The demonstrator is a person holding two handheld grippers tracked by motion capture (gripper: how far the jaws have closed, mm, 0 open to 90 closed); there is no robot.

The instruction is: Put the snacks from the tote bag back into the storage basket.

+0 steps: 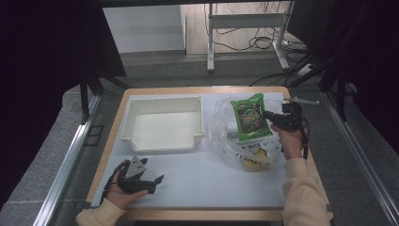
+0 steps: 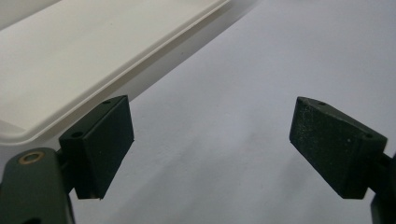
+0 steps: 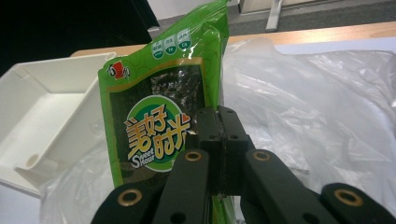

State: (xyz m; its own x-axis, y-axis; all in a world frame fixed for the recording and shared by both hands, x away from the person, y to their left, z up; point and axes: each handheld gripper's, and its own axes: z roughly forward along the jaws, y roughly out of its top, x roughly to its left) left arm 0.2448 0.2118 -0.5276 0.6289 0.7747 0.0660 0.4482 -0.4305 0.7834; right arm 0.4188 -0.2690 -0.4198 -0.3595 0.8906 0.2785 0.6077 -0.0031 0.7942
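Snack pack (image 1: pixel 249 117), green, is up off the table, pinched at its edge by the right gripper (image 1: pixel 271 116) above the clear bag (image 1: pixel 235 141). Left gripper (image 1: pixel 153 181) rests by the white bin (image 1: pixel 162 123), jaws wide apart.

On the surface: one white tray (image 1: pixel 162 123) at the far left, one clear plastic bag (image 1: pixel 226 136) at the right, one green snack packet (image 1: pixel 251 117), and two tongs.
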